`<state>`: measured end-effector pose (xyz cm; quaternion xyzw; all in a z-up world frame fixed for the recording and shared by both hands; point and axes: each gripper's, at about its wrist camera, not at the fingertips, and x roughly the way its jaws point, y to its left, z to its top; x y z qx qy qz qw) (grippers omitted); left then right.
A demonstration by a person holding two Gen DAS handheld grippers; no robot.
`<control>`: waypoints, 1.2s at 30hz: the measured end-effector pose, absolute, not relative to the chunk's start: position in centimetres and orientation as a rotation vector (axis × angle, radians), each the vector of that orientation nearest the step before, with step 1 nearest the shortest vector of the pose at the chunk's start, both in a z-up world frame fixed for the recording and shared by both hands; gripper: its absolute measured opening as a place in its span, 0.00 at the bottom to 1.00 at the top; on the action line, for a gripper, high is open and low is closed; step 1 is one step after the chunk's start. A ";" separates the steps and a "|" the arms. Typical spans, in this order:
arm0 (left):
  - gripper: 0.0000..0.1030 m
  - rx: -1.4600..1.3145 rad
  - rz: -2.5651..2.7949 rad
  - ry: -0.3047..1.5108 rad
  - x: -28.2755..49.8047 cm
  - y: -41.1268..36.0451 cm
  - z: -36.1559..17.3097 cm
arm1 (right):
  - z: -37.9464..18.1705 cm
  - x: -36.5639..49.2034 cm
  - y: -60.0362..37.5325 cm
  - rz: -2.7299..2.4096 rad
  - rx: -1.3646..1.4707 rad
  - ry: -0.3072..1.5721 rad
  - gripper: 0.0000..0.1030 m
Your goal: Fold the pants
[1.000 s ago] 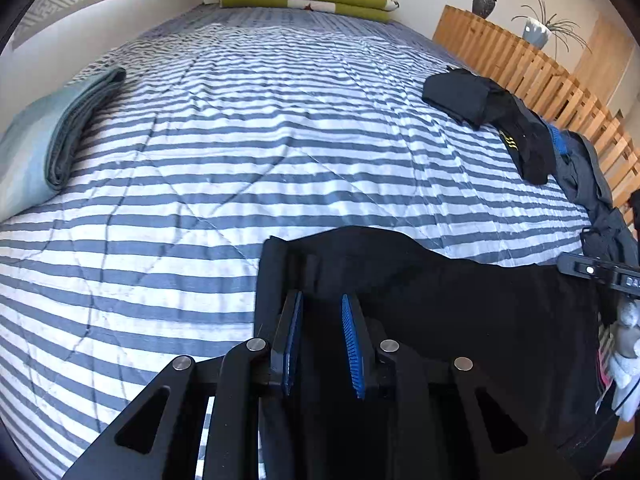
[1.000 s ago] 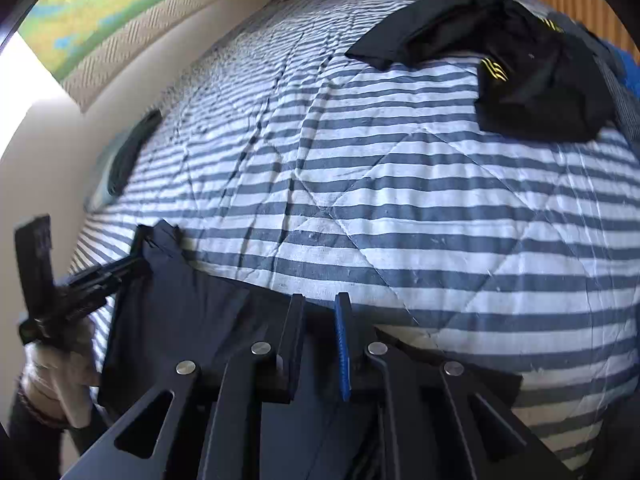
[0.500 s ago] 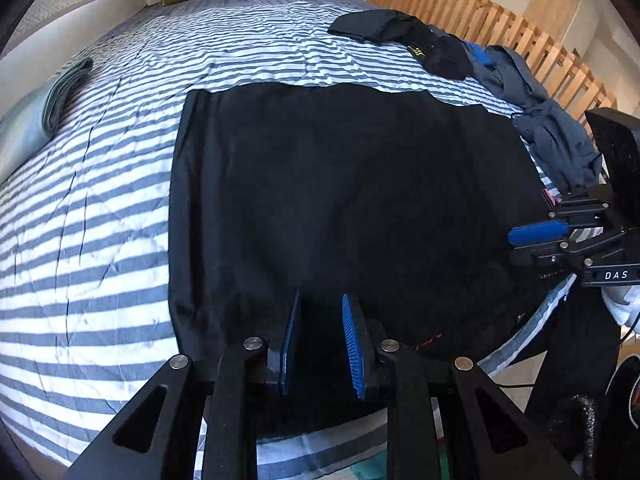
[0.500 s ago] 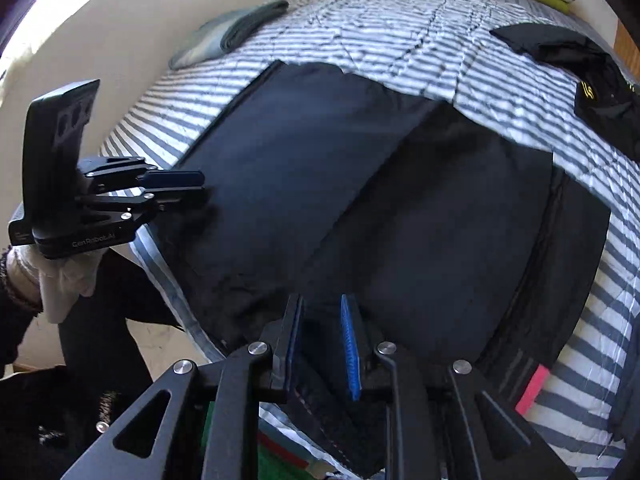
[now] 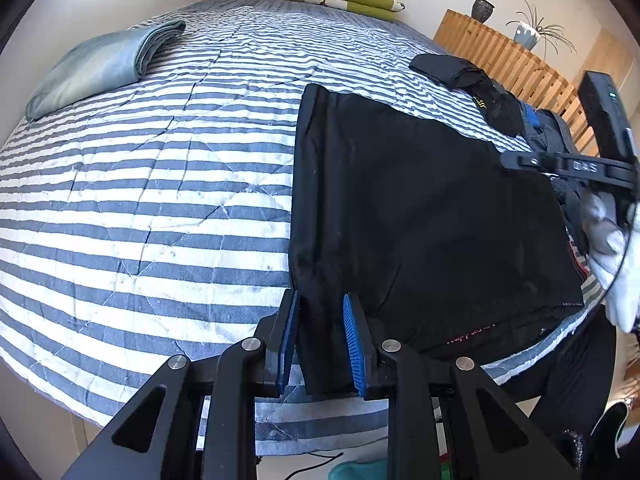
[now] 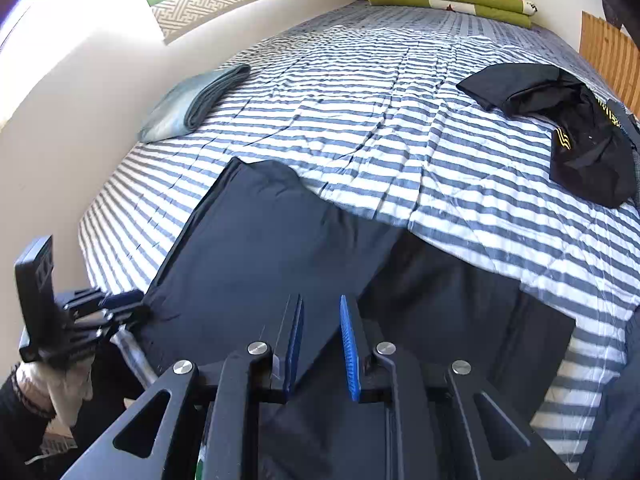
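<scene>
Finds the pants (image 5: 420,208) no longer spread wide as half a second back but drawn into a narrower rectangle at the near edge of the striped bed (image 5: 160,180), one panel lying over the other, which reads as a first fold going down. Keeps the left gripper (image 5: 318,304) nipped nearly closed on the near-left corner; shows the right gripper (image 6: 320,304) just as narrow above dark cloth, grip unclear. Counts no containers beyond a vase (image 5: 482,9), contents unseen, and a plant pot (image 5: 525,36) with spiky leaves.
</scene>
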<state>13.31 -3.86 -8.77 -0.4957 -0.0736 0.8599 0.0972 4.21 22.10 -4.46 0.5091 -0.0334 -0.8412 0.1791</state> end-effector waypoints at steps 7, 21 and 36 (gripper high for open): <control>0.32 -1.431 2.580 -0.306 14.6 -6.3 -8.0 | -9.1 -2.2 25.0 -2.443 1.656 -0.246 0.17; 0.63 -1.496 2.495 -0.516 14.1 -5.9 -9.4 | -8.0 12.1 14.2 -2.163 1.570 0.166 0.19; 0.17 -1.462 2.495 -0.689 13.4 -6.9 -9.4 | -4.7 7.2 14.6 -2.223 1.564 -0.080 0.29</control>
